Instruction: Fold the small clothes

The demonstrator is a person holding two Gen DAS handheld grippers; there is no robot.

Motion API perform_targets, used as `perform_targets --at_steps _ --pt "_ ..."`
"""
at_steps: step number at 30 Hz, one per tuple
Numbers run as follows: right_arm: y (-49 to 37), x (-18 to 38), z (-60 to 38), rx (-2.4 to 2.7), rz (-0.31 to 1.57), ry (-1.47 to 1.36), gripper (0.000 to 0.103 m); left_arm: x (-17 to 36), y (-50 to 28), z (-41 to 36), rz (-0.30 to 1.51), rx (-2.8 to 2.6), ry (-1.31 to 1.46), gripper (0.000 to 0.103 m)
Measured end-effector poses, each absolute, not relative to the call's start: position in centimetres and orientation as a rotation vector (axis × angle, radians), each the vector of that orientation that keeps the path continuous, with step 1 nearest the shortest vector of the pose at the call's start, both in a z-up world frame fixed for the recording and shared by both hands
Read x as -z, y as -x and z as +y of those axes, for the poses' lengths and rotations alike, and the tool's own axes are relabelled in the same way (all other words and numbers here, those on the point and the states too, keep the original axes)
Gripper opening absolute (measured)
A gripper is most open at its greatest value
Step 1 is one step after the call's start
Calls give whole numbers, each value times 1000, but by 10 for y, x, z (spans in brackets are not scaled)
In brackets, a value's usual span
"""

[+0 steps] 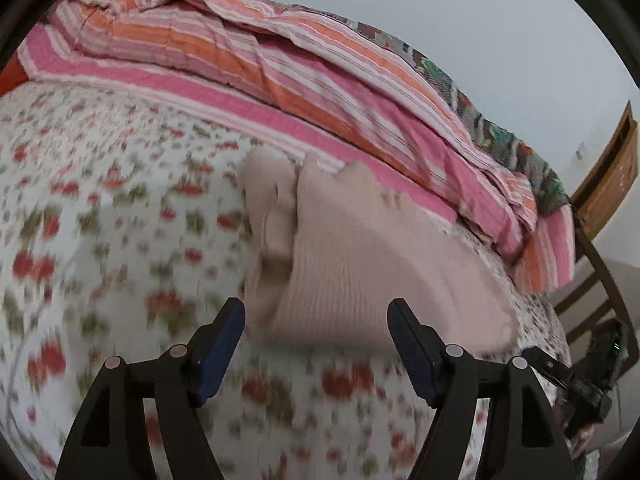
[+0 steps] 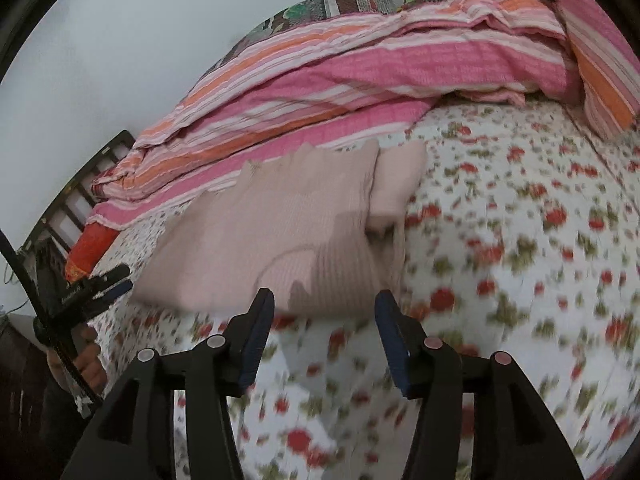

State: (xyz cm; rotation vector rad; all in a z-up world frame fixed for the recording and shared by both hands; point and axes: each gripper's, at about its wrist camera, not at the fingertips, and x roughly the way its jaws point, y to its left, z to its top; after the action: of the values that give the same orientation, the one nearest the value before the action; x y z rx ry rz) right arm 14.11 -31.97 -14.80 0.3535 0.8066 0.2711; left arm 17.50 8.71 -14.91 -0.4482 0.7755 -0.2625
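A pale pink knitted garment (image 1: 360, 264) lies folded on the bed's floral sheet (image 1: 100, 208), its far edge against a striped pink-and-orange blanket (image 1: 280, 80). The left gripper (image 1: 316, 312) hovers just near of the garment's near edge, fingers (image 1: 222, 344) spread, nothing between them. The right gripper (image 2: 324, 304) hovers likewise, fingers (image 2: 390, 340) apart and empty. The right wrist view alone shows a red item (image 2: 90, 248) at the blanket's left end and a slatted bed frame (image 2: 80, 184); the left view alone shows a wooden door (image 1: 612, 176).
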Motion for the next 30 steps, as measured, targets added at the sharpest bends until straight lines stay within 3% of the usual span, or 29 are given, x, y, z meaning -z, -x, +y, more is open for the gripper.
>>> perform_targets --at_steps 13,15,16,17,18,19,30 --pt "-174 186 -317 -206 772 -725 55 185 -200 82 793 297 698 70" --pt "-181 185 -317 -173 766 -745 55 182 -203 81 781 270 693 60" --pt "-185 183 -315 -153 770 -737 51 180 -205 81 779 258 686 49" --pt "-186 182 -314 -131 770 -721 32 181 -207 81 787 240 676 32" --pt "-189 182 -312 -124 772 -705 17 183 -211 82 804 218 675 22" --pt "-191 182 -312 -131 786 -699 10 185 -212 85 814 217 690 11" --pt "-142 165 -319 -143 760 -706 8 167 -171 102 797 243 678 10"
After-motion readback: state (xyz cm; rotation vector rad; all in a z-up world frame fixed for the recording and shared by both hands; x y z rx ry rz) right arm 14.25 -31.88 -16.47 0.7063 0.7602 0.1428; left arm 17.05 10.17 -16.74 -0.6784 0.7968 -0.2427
